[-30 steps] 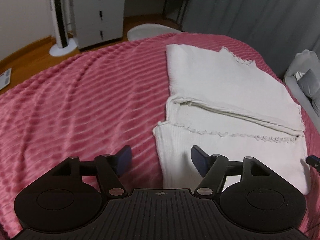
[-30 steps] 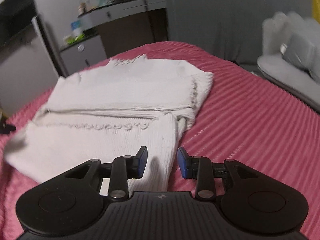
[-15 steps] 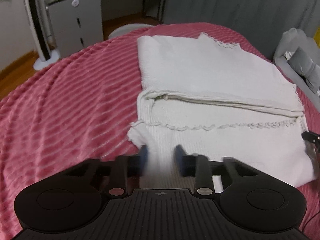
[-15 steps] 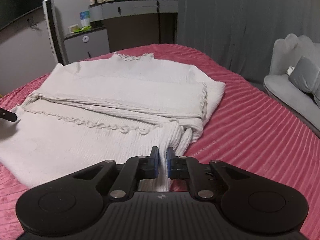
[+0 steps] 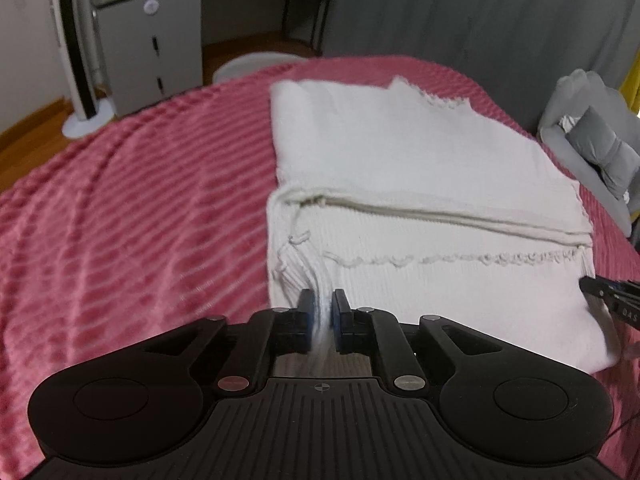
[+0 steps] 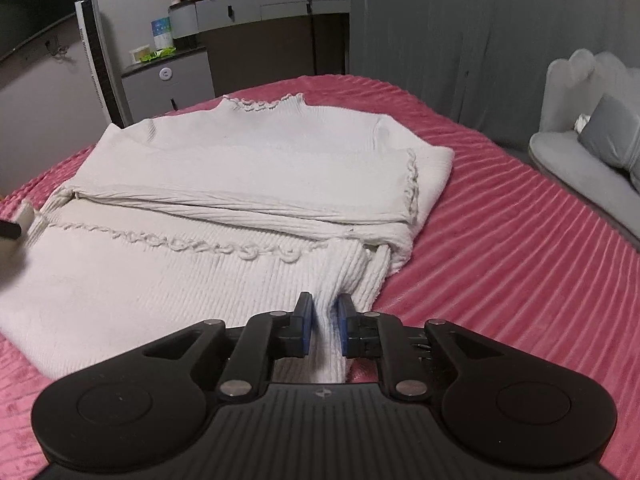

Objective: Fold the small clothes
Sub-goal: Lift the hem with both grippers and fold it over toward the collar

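Note:
A white knit sweater (image 5: pixel 420 184) lies flat on the pink ribbed bedspread (image 5: pixel 132 232), sleeves folded across its body. My left gripper (image 5: pixel 322 300) is shut on the near left corner of its hem, and the fabric bunches between the blue pads. In the right wrist view the sweater (image 6: pixel 240 184) has its collar at the far end. My right gripper (image 6: pixel 325 308) is shut on the near right corner of the hem. The right gripper's tips also show in the left wrist view (image 5: pixel 608 292) at the right edge.
A grey cabinet (image 5: pixel 152 48) and a white tower fan (image 5: pixel 76 52) stand on the floor beyond the bed. A dresser with a mirror (image 6: pixel 264 12) stands at the back. A grey sofa with cushions (image 6: pixel 592 148) is to the right. The bedspread (image 6: pixel 520 248) extends right of the sweater.
Both grippers closed on the sweater's near hem corners. The left one moved right onto the corner from open. The hem fabric now bunches between each pair of pads.

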The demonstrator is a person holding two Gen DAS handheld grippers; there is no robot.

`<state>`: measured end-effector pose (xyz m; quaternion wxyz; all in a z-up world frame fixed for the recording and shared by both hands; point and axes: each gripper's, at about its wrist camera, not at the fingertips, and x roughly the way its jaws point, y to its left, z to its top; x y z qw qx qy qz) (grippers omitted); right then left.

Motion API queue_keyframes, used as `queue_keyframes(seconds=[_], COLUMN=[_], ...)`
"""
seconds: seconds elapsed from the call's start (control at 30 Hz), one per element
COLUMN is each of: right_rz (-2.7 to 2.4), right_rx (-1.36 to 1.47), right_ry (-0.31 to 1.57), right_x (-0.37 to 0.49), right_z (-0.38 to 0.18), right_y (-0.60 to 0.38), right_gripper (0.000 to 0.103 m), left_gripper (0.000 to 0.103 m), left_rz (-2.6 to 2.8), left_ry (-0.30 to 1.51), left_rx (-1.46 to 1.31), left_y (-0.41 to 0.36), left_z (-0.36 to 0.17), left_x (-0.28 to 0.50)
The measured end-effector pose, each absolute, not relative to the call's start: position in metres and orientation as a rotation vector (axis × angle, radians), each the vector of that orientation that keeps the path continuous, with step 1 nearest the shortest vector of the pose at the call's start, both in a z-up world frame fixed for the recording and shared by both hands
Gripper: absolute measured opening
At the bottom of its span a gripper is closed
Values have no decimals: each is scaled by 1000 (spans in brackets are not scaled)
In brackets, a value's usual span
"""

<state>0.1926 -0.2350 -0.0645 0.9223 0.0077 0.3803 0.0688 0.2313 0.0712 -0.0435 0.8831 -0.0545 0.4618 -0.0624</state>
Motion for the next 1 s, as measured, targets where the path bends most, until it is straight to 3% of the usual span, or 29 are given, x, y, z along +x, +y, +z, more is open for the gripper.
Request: queue_keyframes(seconds=[0.13, 0.17, 0.2, 0.27, 0.73, 1.0], right_rz=[155, 158, 160, 174, 147, 64], right_rx=[64, 70, 70, 44, -45, -82], right_ry=[801, 803, 801, 788, 490, 508], right_x=[198, 198, 198, 195, 213, 280], right_z=[-67, -67, -67, -64, 14, -4], right_y=[-238, -239, -238, -237, -241, -244], right_gripper=[13, 12, 9, 8, 7, 7], left_gripper=[20, 18, 11, 10, 9, 9], left_rz=[-151, -151, -147, -139, -71, 40], left_ry=[982, 985, 986, 972, 632, 703], left_rx=[-86, -77, -53, -4, 128, 213], left_y=[68, 67, 66, 63, 57, 37], left_z=[-50, -51, -51, -48, 40, -7], left_x=[231, 231, 231, 229, 272, 335])
